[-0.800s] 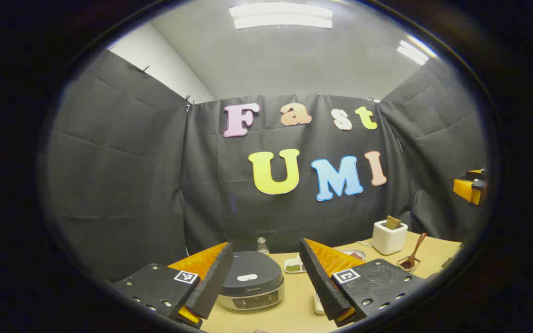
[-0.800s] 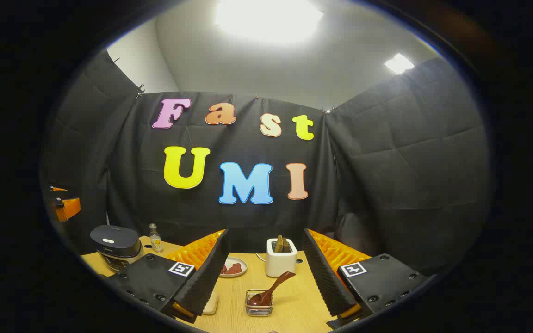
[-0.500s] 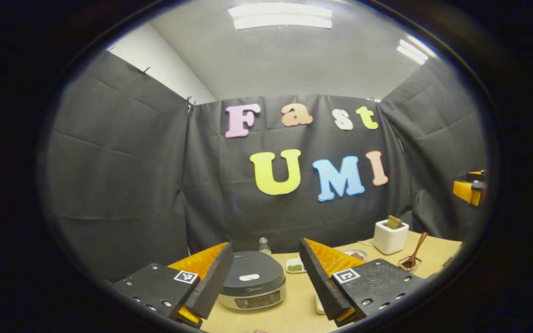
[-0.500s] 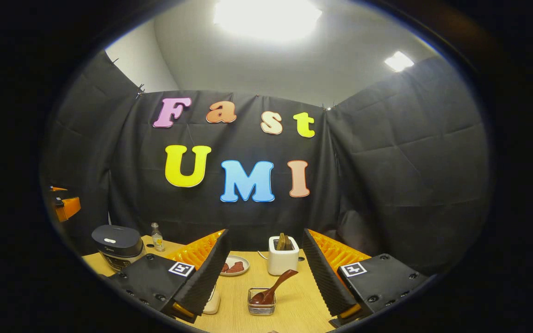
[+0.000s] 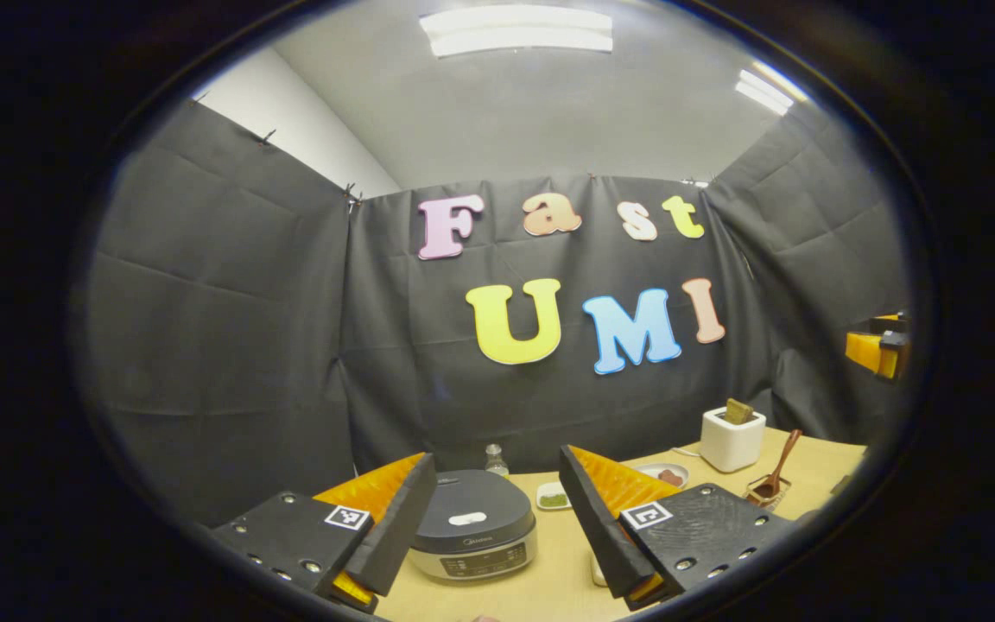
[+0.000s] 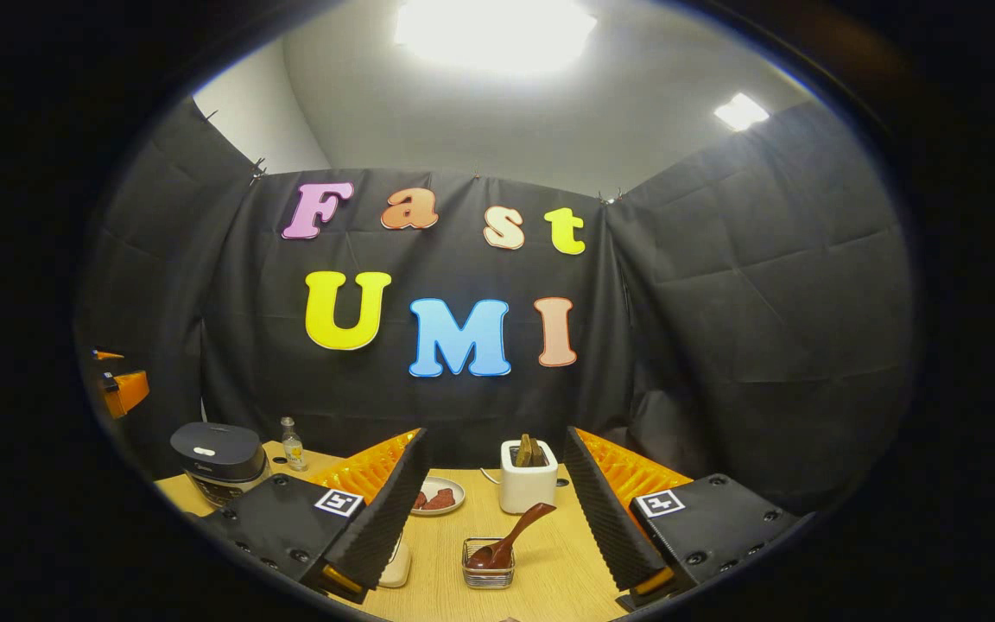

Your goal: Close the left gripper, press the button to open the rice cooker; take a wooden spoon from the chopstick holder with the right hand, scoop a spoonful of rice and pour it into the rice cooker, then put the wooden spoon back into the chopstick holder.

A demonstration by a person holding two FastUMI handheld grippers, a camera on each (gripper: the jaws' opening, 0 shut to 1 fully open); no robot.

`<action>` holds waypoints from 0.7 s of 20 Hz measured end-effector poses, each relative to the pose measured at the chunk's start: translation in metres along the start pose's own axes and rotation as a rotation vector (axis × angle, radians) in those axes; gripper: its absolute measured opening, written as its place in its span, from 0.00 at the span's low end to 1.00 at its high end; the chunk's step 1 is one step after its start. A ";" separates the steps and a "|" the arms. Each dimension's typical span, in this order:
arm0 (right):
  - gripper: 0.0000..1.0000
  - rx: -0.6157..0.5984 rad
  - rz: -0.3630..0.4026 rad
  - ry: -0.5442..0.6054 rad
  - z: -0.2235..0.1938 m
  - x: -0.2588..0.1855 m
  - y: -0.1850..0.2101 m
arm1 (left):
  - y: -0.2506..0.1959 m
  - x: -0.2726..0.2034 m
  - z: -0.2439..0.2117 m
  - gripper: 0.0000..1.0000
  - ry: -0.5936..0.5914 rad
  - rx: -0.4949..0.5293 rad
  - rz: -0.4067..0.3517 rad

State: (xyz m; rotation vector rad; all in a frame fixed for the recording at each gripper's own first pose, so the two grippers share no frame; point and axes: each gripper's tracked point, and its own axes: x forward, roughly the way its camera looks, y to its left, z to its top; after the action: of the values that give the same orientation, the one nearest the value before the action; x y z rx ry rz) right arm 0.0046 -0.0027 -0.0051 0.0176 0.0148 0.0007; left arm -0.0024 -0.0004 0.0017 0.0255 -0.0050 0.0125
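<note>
Practically nothing done yet: both claws empty, lid down, spoon in its holder.

Left claw (image 5: 493, 540): I have its jaws spread wide, nothing between them; it hangs above and short of the rice cooker (image 5: 473, 536), whose lid is shut and button (image 5: 466, 518) unpressed. Right claw (image 6: 493, 518): jaws apart, empty, above the surface (image 6: 549, 570), short of the wire chopstick holder (image 6: 486, 574) where the wooden spoon (image 6: 510, 539) leans. Left to do, by my reckoning: closing, pressing, scooping, pouring, returning.
</note>
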 end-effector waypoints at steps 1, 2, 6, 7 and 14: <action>0.97 0.000 0.000 0.001 0.000 0.000 0.000 | 0.000 0.001 0.000 0.89 0.001 -0.002 0.000; 0.97 -0.001 0.000 0.002 -0.001 0.000 0.000 | -0.001 0.002 -0.001 0.89 0.003 -0.003 0.001; 0.99 -0.001 0.001 -0.001 0.001 0.001 -0.001 | 0.000 0.000 -0.002 0.89 0.004 -0.005 0.007; 0.99 -0.002 0.002 -0.001 0.001 0.001 -0.001 | 0.001 0.001 -0.001 0.89 0.004 -0.004 0.009; 0.99 -0.005 0.009 0.001 0.000 0.000 -0.007 | -0.002 -0.001 -0.003 0.88 0.014 -0.008 0.019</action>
State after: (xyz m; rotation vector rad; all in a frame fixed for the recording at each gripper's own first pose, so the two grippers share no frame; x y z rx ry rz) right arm 0.0046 -0.0098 -0.0051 0.0128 0.0157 0.0095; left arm -0.0037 -0.0022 -0.0014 0.0174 0.0085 0.0316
